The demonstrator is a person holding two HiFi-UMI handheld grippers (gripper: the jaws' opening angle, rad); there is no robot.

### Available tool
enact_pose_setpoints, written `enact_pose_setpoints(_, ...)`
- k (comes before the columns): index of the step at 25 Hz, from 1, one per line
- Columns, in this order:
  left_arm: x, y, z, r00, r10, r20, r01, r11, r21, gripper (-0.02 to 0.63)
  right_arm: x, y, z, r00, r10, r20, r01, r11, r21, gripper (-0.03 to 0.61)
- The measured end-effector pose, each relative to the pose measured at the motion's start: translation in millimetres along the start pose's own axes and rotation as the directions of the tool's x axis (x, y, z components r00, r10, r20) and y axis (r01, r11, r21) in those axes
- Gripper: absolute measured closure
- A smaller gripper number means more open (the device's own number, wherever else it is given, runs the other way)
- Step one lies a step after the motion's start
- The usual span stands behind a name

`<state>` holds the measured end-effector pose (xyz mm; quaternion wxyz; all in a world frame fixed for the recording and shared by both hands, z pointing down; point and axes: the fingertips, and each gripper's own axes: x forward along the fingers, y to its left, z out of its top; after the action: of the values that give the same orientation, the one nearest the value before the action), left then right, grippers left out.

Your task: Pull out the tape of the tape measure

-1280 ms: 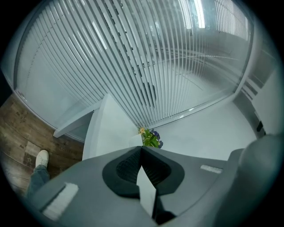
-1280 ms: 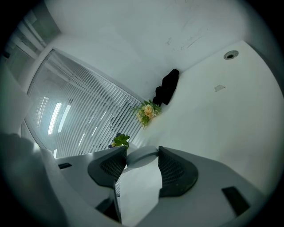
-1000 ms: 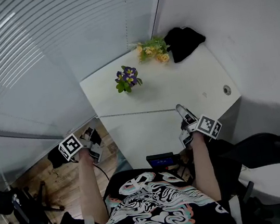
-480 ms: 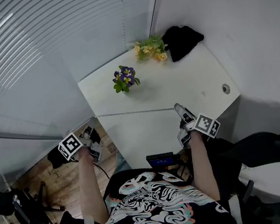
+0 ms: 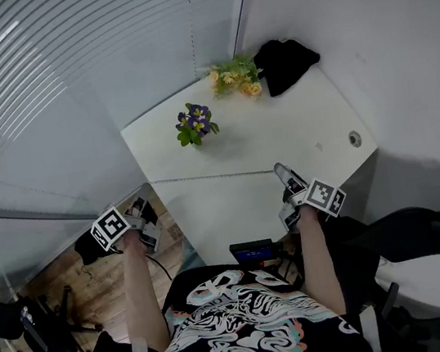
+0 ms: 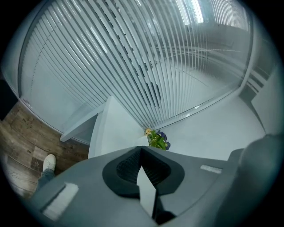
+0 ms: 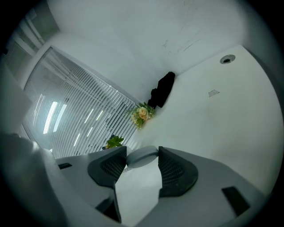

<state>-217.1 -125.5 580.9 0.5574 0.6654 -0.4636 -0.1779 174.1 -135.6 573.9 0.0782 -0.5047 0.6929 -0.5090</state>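
L tongs (image 6: 141, 150): pads pressed together, nothing btwn them, held off the near-left edge of the bench (image 5: 279, 132), w/ wood floor (image 5: 97, 290) below. R tongs (image 7: 142, 153): pads apart, over the bench's near edge, aimed slightly down at it. A grey rounded patch (image 7: 143, 156) sits right at the R tips and spans the gap. Can't tell if it's an object or a shadow.

The tape measure shows in no view. Ahead of R tongs is bare white top, w/ a cable hole (image 5: 354, 140) off to their right. At the far end are yellow flowers (image 5: 236, 76) w/ a black cloth (image 5: 285, 65) beside them. Purple flowers (image 5: 195, 125) stand ahead, btwn the two tongs' lines. Blinds (image 6: 133, 66) fill the space beyond L tongs.

Risks, as I judge them:
- Task prob. not begun, since nothing to grab is in sight. The tongs could go for the wrong spot, or R could close on nothing.
- L tongs are closed and must open first, or they'll shove the thing instead of gripping it.
- Once it's found, one tongs must pin the case, or the whole thing slides w/ the pull.
- The thin tab can slip out, and the tape then snaps back.
- A wide sweep toward the far end could knock the flowers over.
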Motion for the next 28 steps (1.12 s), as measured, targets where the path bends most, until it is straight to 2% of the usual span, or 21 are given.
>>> enact_pose_setpoints(17, -11.0, 18.8, 12.0, 0.998, 0.039, 0.042, -0.037, 0.998, -0.050, 0.612, 7.2, -3.2, -2.3, 1.000, -0.013, -0.018, 0.013, 1.000, 0.002, 0.351)
enact_pose_setpoints(28, -5.5, 23.0, 0.8, 0.999, 0.042, -0.001, -0.042, 0.997, -0.057, 0.612, 12.2, -4.2, -14.2, 0.998, -0.020, -0.055, 0.020, 1.000, -0.008, 0.351)
